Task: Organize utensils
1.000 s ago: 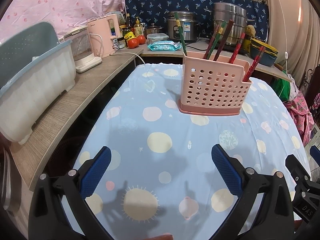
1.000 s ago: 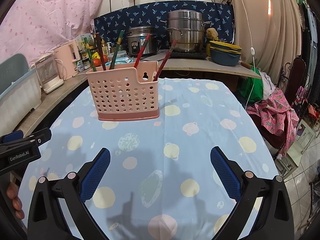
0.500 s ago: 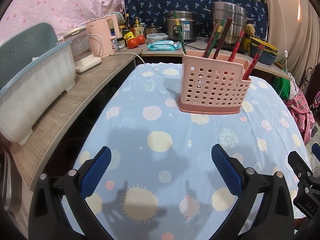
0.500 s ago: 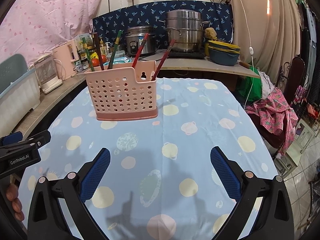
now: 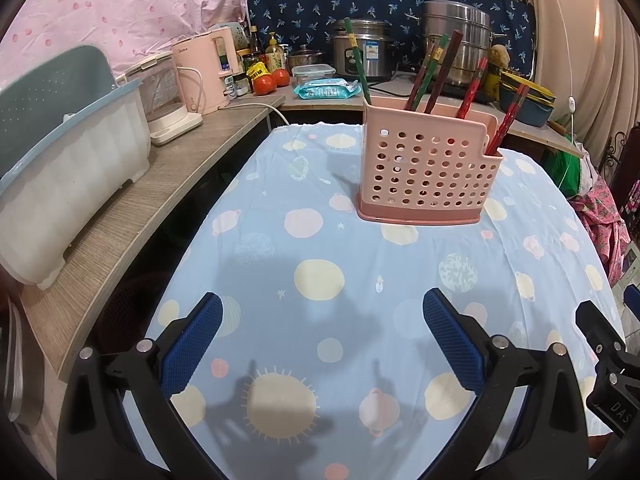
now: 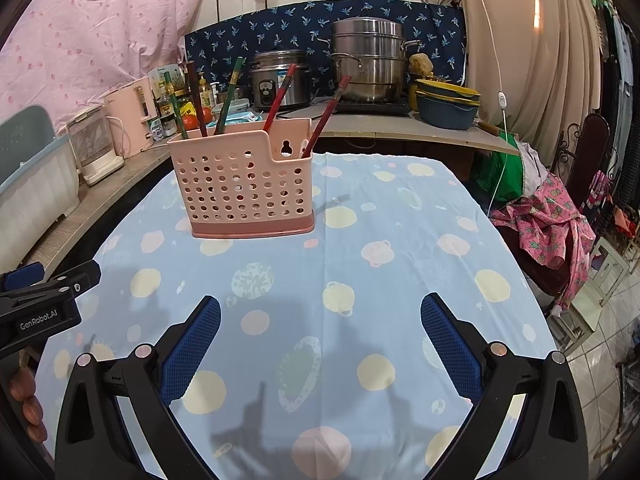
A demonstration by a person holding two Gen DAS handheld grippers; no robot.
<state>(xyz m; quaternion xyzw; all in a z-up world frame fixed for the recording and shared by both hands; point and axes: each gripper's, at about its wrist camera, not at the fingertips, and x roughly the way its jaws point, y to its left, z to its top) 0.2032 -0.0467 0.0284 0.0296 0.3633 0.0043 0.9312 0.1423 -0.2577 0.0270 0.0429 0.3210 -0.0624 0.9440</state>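
A pink perforated utensil holder [image 5: 428, 172] stands upright on the blue patterned tablecloth [image 5: 320, 300]; it also shows in the right wrist view [image 6: 244, 188]. Several red, green and brown chopsticks [image 5: 434, 72] stick up out of it, and they show in the right wrist view too [image 6: 280, 98]. My left gripper [image 5: 320, 316] is open and empty above the near part of the table, well short of the holder. My right gripper [image 6: 320, 316] is open and empty too, beside the left one.
A wooden counter [image 5: 120, 216] runs along the left with a white and blue tub [image 5: 64, 184] and a pink kettle [image 5: 204, 72]. Steel pots [image 6: 368, 64] and stacked bowls [image 6: 448, 104] stand on the back counter. A chair with pink cloth [image 6: 552, 220] is at the right.
Both grippers have drifted back slightly from the holder and stay open and empty. The holder and chopsticks have not moved.
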